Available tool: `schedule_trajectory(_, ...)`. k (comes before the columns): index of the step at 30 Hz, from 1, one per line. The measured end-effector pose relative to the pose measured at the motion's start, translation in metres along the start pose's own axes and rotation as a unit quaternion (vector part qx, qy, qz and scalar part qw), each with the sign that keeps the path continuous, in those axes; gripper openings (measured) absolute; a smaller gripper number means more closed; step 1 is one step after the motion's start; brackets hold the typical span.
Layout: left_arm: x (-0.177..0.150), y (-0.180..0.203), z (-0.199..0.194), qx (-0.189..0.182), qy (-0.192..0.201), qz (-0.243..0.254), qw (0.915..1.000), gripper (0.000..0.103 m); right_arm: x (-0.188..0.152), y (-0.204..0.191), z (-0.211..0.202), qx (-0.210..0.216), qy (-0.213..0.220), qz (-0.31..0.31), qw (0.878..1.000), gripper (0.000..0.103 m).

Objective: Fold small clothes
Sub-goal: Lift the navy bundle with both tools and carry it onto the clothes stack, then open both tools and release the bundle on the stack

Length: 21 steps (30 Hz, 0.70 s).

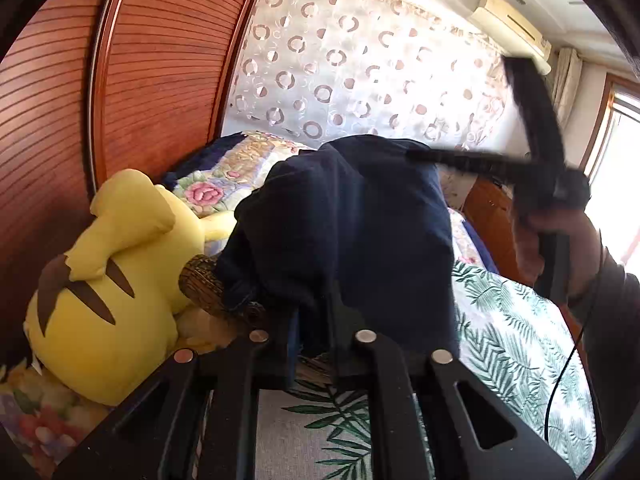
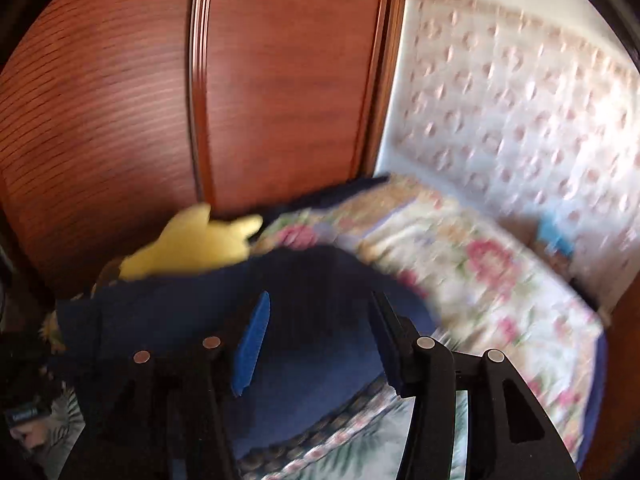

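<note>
Above the leaf-print bedsheet, the left gripper pinches a dark navy cloth garment, lifted beside a yellow plush toy. Its right gripper stands wide, blue-padded fingers over the garment.

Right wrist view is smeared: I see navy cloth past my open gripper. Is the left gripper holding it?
Observer: Yes. The left gripper is shut on the navy garment, which is bunched up in front of it.
Operator: Where is my gripper from that side?
Observer: The right gripper is spread wide at the garment's upper right edge. It is too blurred to tell whether it touches.
Operator: What's off to my right?
Observer: A bright window, with an air conditioner high on the wall near it.
</note>
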<state>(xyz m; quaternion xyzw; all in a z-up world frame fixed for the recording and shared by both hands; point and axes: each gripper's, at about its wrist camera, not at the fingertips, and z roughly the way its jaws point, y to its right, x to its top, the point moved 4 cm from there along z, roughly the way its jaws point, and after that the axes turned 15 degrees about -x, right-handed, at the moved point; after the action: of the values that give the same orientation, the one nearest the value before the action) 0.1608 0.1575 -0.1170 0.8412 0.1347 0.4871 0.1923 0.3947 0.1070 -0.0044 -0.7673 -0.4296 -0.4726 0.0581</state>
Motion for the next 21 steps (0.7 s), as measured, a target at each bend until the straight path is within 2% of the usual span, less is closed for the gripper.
schedule_trajectory(2, 0.0, -0.001, 0.001, 0.002, -0.003, 0.005, 1.0, 0.019, -0.011, -0.001, 0.015, -0.009, -0.01, 0.001, 1.0, 0.053)
schedule_trajectory(6, 0.0, -0.002, -0.004, 0.012, 0.0, 0.013, 0.9998, 0.044, -0.014, -0.006, 0.046, -0.009, -0.015, 0.013, 1.0, 0.058)
schedule_trajectory(7, 0.0, -0.001, -0.005, 0.009, -0.002, 0.014, 0.9999, 0.046, -0.016, -0.005, 0.05, -0.014, -0.012, 0.008, 1.0, 0.058)
schedule_trajectory(8, 0.0, -0.001, -0.005, 0.011, -0.006, 0.016, 0.9998, 0.053, -0.017, -0.008, 0.053, -0.023, -0.007, 0.003, 1.0, 0.059)
schedule_trajectory(9, 0.0, 0.001, -0.007, 0.016, -0.007, 0.022, 0.9996, 0.065, -0.017, -0.011, 0.055, -0.03, -0.001, 0.001, 1.0, 0.059)
schedule_trajectory(11, 0.0, 0.005, -0.013, 0.028, 0.002, 0.039, 0.9988, 0.079, -0.017, -0.014, 0.052, -0.039, 0.003, 0.006, 0.999, 0.059)
schedule_trajectory(14, 0.002, 0.014, -0.024, 0.043, 0.008, 0.063, 0.9971, 0.081, -0.016, -0.016, 0.04, -0.048, 0.002, 0.025, 0.999, 0.059)
schedule_trajectory(21, 0.0, 0.035, -0.039, 0.053, 0.011, 0.109, 0.9926, 0.088, -0.055, -0.023, -0.035, -0.039, 0.02, 0.082, 0.996, 0.059)
